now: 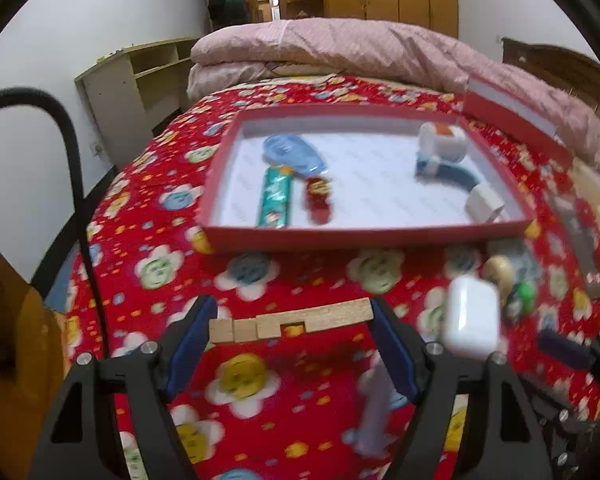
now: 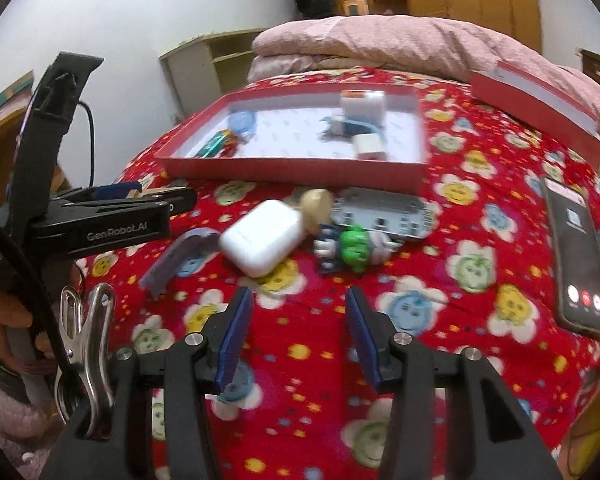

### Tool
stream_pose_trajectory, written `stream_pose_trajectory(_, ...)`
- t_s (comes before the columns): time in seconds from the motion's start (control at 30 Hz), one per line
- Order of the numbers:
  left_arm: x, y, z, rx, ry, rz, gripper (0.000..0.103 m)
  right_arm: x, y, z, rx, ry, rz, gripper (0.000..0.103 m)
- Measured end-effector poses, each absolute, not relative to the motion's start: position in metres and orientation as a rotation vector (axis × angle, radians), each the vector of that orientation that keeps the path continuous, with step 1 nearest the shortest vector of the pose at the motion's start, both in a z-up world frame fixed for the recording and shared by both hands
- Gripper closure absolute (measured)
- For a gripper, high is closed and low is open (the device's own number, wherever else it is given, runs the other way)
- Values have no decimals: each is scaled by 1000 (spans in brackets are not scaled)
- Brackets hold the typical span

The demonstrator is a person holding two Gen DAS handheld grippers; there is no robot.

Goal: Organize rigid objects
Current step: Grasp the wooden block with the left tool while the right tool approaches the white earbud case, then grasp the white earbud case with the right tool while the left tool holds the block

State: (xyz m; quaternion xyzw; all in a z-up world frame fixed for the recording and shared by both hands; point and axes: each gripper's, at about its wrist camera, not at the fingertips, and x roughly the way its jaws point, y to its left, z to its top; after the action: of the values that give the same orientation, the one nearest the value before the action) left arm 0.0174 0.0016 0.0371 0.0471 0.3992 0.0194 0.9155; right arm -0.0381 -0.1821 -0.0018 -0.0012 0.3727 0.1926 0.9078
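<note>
My left gripper [image 1: 292,326] is shut on a notched wooden stick [image 1: 290,322], held lengthwise between the blue pads above the red flowered bedspread, in front of the red tray [image 1: 364,236]. The tray holds a green tube [image 1: 275,198], a blue oval piece [image 1: 292,152], a red toy, white blocks and a blue strap. My right gripper [image 2: 296,328] is open and empty, just short of a white earbud case [image 2: 262,238] and a green-and-white toy figure [image 2: 354,248]. The left gripper also shows in the right wrist view [image 2: 156,200].
A grey curved piece [image 2: 180,258], a beige ball [image 2: 316,206] and a grey circuit board [image 2: 384,216] lie near the case. A black phone [image 2: 580,256] lies at right. The red box lid [image 2: 536,100] leans on the pink quilt behind.
</note>
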Motion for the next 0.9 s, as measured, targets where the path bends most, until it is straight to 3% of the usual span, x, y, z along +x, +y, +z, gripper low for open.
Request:
stream_pose_trajectory(0.53, 22, 38, 18, 13, 877, 55, 23, 1, -130, -8, -132, 791, 417, 54)
stream_pose_trajectory(0.9, 22, 35, 16, 12, 868, 44, 23, 7, -125, -12, -147, 746, 438, 44)
